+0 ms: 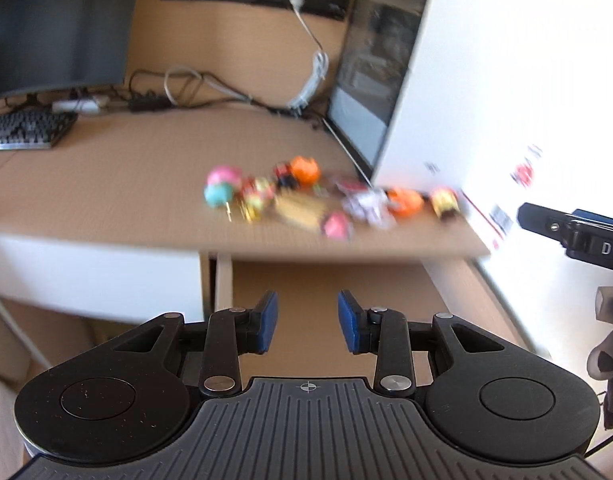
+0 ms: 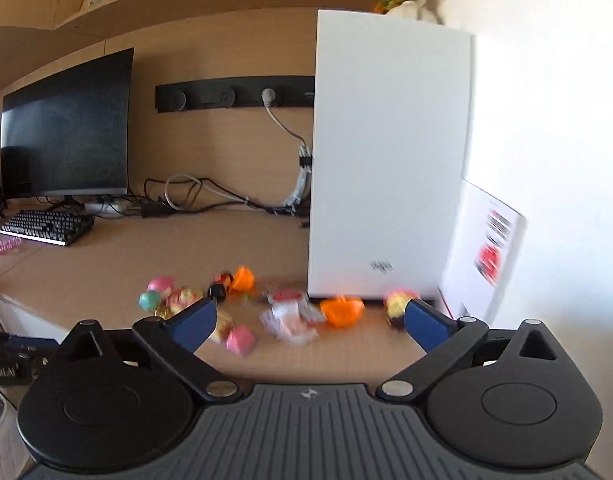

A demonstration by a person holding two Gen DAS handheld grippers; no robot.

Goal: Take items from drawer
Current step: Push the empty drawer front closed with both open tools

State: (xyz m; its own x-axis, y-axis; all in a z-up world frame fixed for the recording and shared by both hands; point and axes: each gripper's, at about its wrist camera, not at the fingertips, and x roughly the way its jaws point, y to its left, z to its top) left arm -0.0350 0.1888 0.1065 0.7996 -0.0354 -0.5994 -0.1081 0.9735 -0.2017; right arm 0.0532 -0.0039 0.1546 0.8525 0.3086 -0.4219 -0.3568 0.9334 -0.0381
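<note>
Blue pads of the left gripper (image 1: 307, 322) stand partly apart with nothing between them, hanging over the pulled-out drawer (image 1: 326, 280). What shows of the drawer is a bare wooden floor between pale side walls; its long axis runs from six o'clock toward twelve, and its far end slides under the desk's front edge. Whether anything lies deeper inside cannot be told.

The right gripper (image 2: 310, 320) has its jaws spread wide and empty, and in the left wrist view only its black tip shows at three o'clock, beside a gloved hand (image 1: 610, 344).

Past the drawer, small items (image 1: 318, 200) lie loose on the desk (image 1: 126, 168) in a ragged row running from nine to three o'clock, close to the front edge. They are blurred: a pink and teal ball piece at the left end, orange pieces, a pink block, a pale crumpled wrapper, a yellow and dark piece at the right end.

At two o'clock a white computer case (image 2: 390, 152) stands upright, its front corner just beside the row, closing that side. Toward ten o'clock the desk is open up to a keyboard (image 2: 46, 226), a dark monitor (image 2: 66, 128) and tangled cables (image 2: 194, 196) at the back wall.
</note>
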